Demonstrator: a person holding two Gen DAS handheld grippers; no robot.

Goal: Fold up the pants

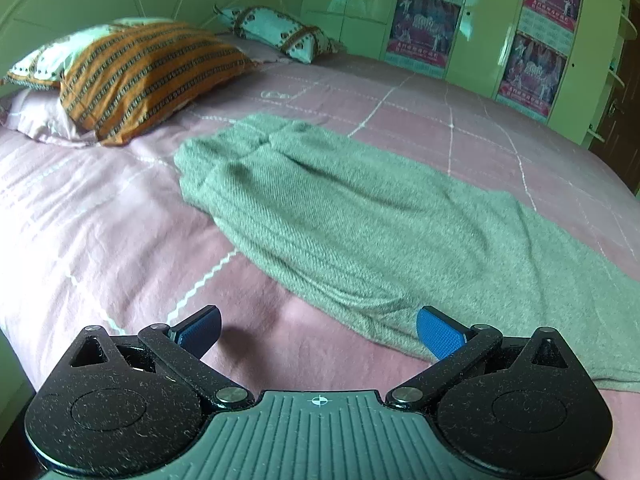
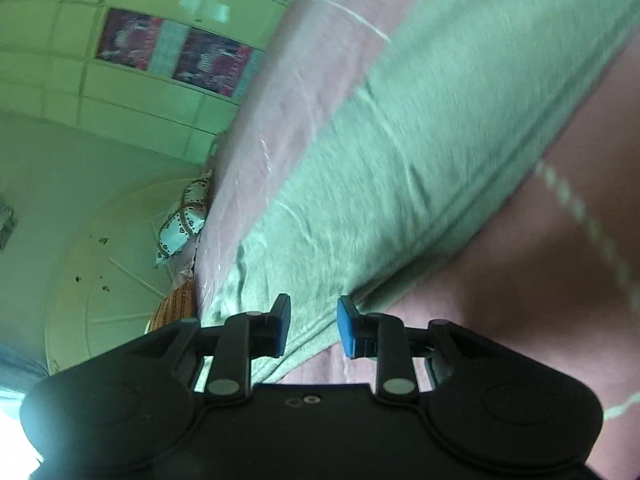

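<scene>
Softly ribbed green pants (image 1: 360,216) lie flat on pink bedspread (image 1: 120,216).

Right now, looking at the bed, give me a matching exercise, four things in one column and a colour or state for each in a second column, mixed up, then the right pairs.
Things:
1. pants
2. big pillow
3. bedsheet
4. left gripper

Colours or states:
A. pink with white lines
B. open, nothing between its pads
C. grey-green, lying flat
D. orange, striped

Pairs: 1-C, 2-D, 3-A, 4-B
</scene>
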